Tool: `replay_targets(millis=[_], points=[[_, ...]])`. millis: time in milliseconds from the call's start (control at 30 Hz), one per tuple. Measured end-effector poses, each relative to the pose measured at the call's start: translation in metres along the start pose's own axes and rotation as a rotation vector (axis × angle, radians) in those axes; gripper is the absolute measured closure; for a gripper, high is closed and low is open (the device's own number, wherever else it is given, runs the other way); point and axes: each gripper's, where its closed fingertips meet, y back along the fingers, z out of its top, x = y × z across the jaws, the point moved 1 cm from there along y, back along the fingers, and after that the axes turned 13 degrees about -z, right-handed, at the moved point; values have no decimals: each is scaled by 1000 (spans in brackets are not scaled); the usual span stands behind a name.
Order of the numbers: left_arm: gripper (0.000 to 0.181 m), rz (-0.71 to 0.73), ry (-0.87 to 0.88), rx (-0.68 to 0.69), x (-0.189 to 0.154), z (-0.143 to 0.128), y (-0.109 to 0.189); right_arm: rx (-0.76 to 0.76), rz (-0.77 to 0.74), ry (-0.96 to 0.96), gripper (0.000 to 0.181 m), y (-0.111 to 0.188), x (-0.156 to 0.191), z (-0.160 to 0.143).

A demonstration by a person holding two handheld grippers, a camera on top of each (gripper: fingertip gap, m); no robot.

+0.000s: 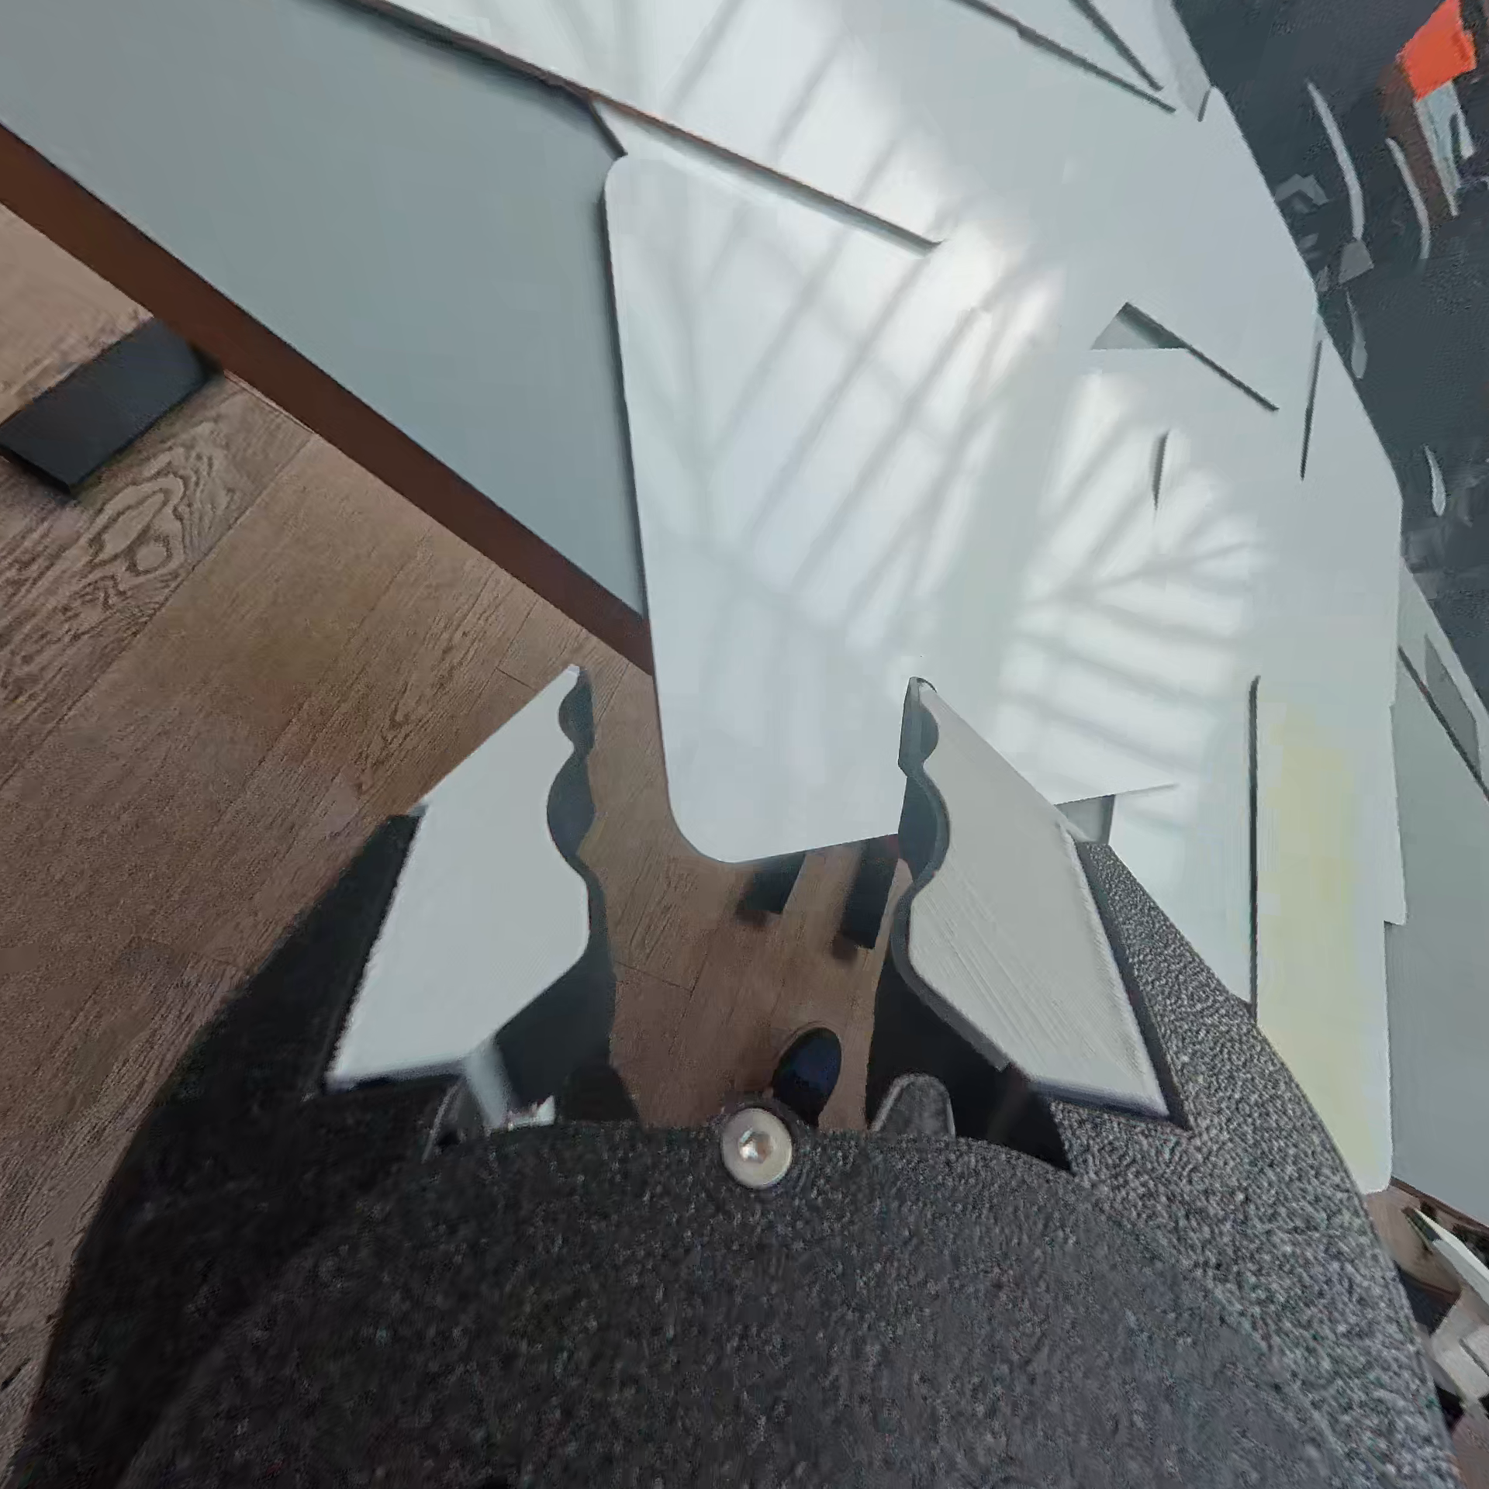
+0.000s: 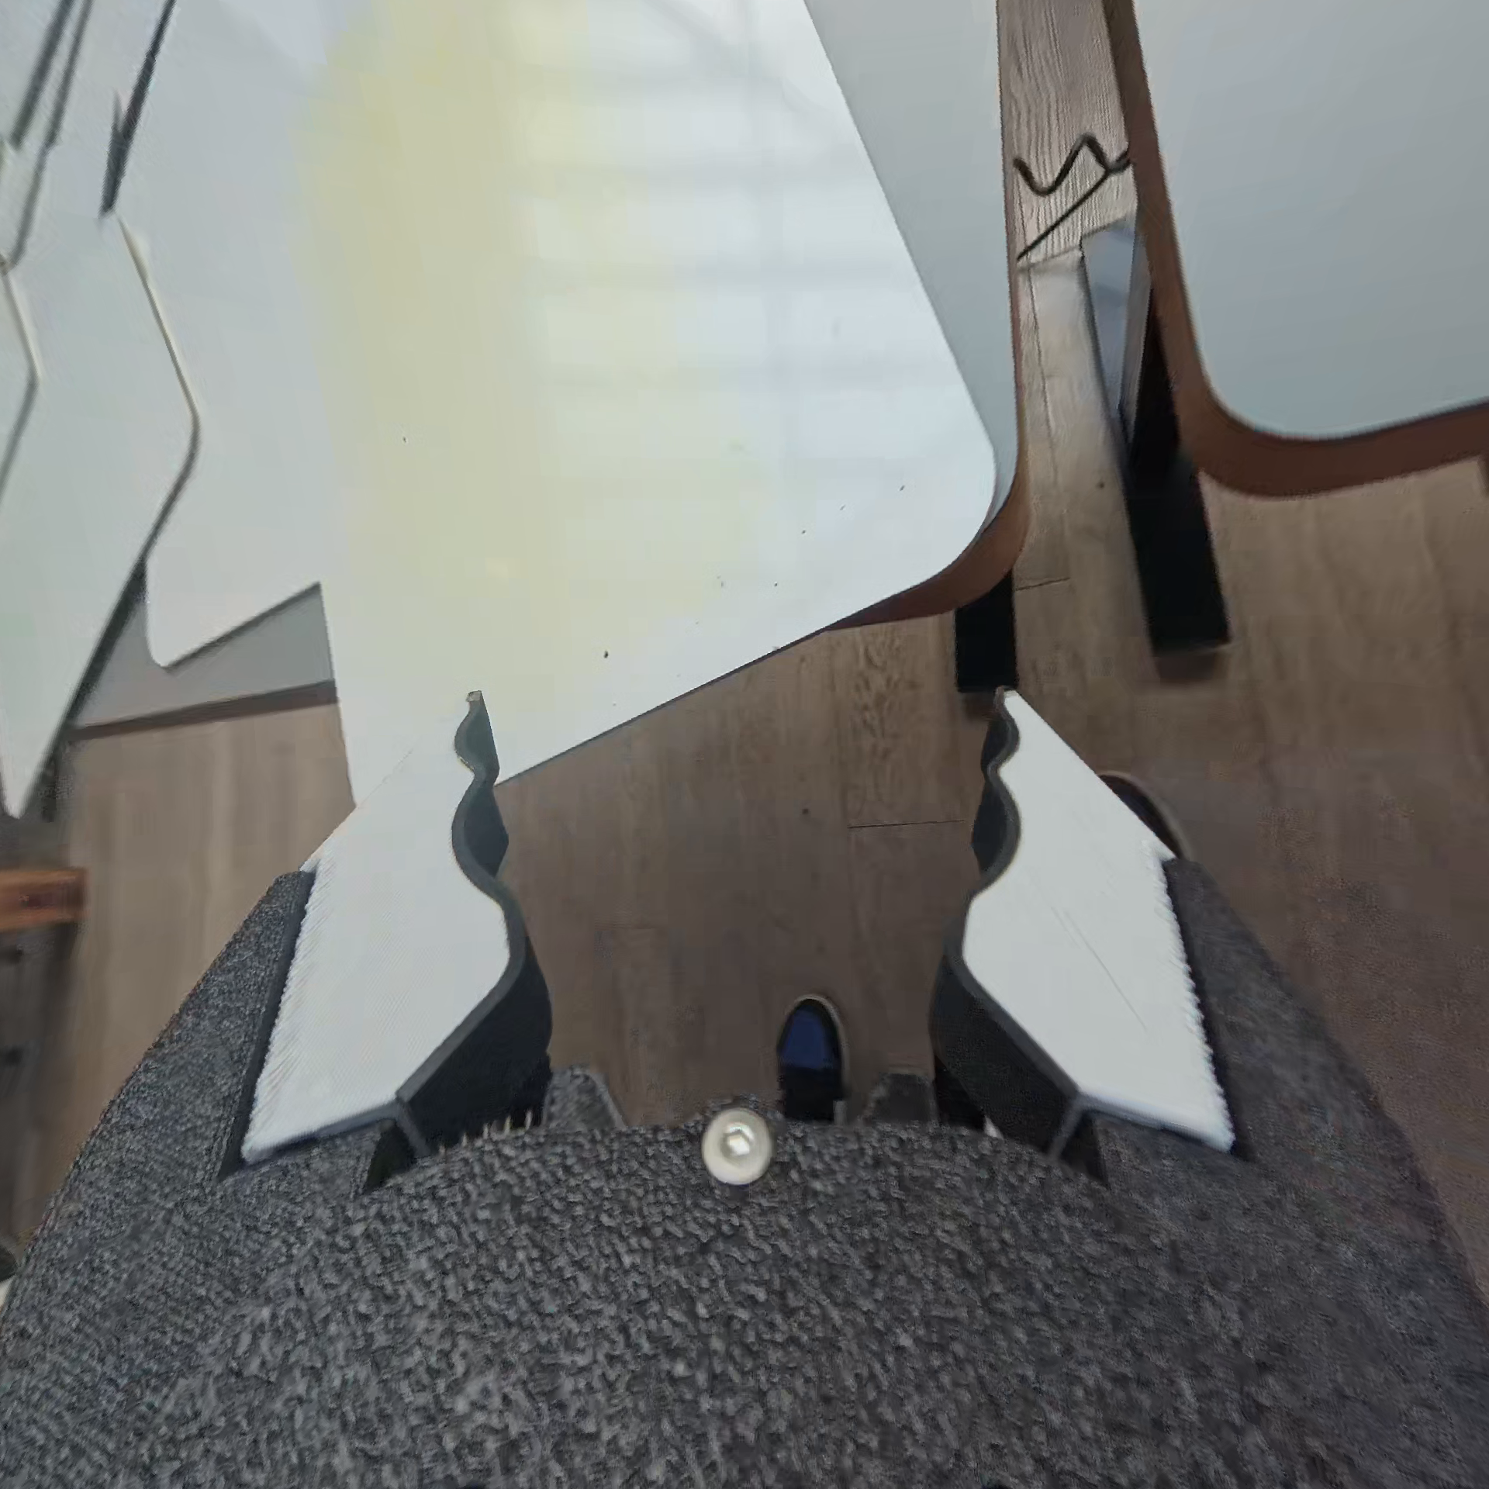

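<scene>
Left gripper (image 1: 745, 685) gapes wide, empty, straddling a white sheet flap (image 1: 765, 499) overhanging the table edge (image 1: 322, 387). Right gripper (image 2: 737, 701) gapes wide, empty, off the table's rounded corner (image 2: 995, 532).

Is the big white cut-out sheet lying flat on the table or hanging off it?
Partly hanging off. In the left wrist view a rounded flap of the white sheet extends past the table's brown edge over the wooden floor.

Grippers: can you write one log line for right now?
left gripper: open, by white sheet | right gripper: open, empty, over wooden floor | table: white sheets
</scene>
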Motion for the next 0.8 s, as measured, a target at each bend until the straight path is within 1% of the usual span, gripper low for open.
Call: replay_targets(millis=[67, 100, 167, 233, 267, 333, 400, 467, 600, 700, 800], points=[[105, -27, 48, 54, 24, -8, -14, 16, 44, -229, 62, -9, 22, -9], [103, -45, 69, 76, 30, -13, -21, 9, 59, -308, 62, -14, 32, -11], [104, -80, 106, 96, 37, -22, -33, -3, 57, -382, 65, -25, 46, -16], [106, -145, 173, 103, 35, -32, -41, 5, 78, -454, 70, -36, 61, -22], [110, -183, 204, 111, 31, -36, -45, 5, 99, -500, 76, -40, 68, -23], [129, -262, 266, 138, 22, -46, -51, -9, 151, -579, 96, -44, 80, -23], [147, -355, 330, 121, 13, -47, -53, -48, 210, -630, 137, -42, 88, -19], [151, -406, 358, 100, 10, -47, -51, -79, 226, -671, 147, -38, 86, -19], [159, -491, 394, 65, 6, -56, -33, -117, 285, -733, 155, -23, 80, -28], [161, -522, 400, 73, 4, -75, -11, -131, 298, -749, 157, -7, 70, -43], [158, -564, 375, 145, 1, -103, 6, -148, 335, -766, 162, 11, 65, -54]])
